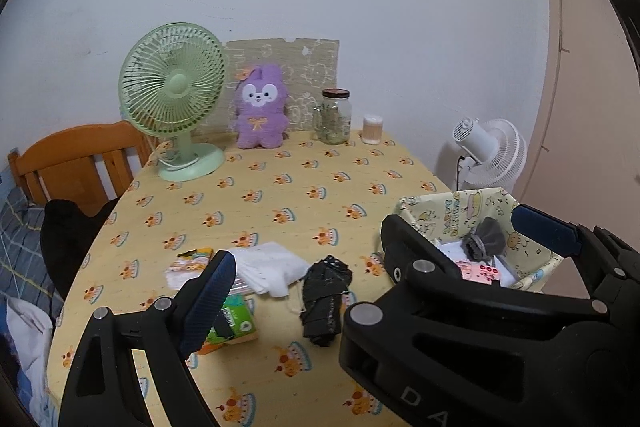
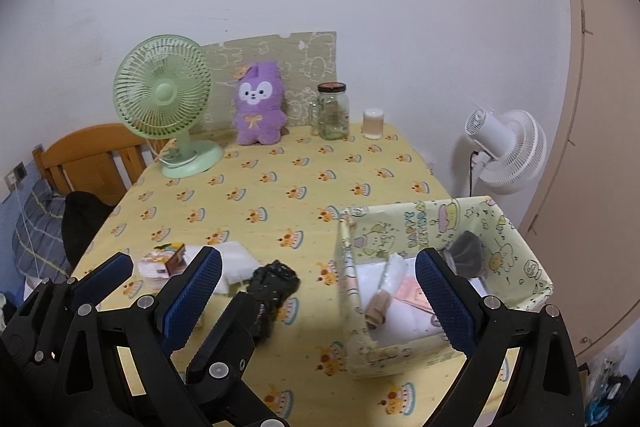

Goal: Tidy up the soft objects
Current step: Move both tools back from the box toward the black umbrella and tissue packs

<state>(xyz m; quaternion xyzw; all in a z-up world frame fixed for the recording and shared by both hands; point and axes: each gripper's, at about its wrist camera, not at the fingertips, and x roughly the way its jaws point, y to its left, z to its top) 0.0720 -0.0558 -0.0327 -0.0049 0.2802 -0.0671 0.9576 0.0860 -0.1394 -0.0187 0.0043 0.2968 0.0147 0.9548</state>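
The left gripper (image 1: 384, 255) stands with its jaws wide apart and nothing between them; the right gripper (image 2: 320, 291) is likewise spread wide and empty — neither pad presses on anything. Between the left jaws, on the yellow tablecloth (image 1: 280, 187), lies a crumpled black bag (image 1: 326, 301), with a folded white cloth (image 1: 272, 267) just beyond it and toward the left finger; a green tissue pack (image 1: 236, 323) sits right beside that finger, partly hidden by it, and a small printed packet (image 1: 188, 265) lies a little past its tip. Behind the left gripper's right finger, and reaching past its tip, stands the patterned box (image 2: 452, 223); seen from the right wrist it sits between the right jaws, nearer the right finger, and holds white cloth, a pink packet (image 2: 412, 293), a tan roll (image 2: 378, 307) and a grey pouch (image 2: 466, 251) against its far wall. Well beyond both pairs of jaws, along the wall — a green fan (image 1: 176, 95), a purple plush rabbit (image 1: 260, 107), a glass jar (image 1: 334, 115) and a small white tub (image 1: 372, 129); a white fan (image 2: 508, 151) stands off the table past the box.
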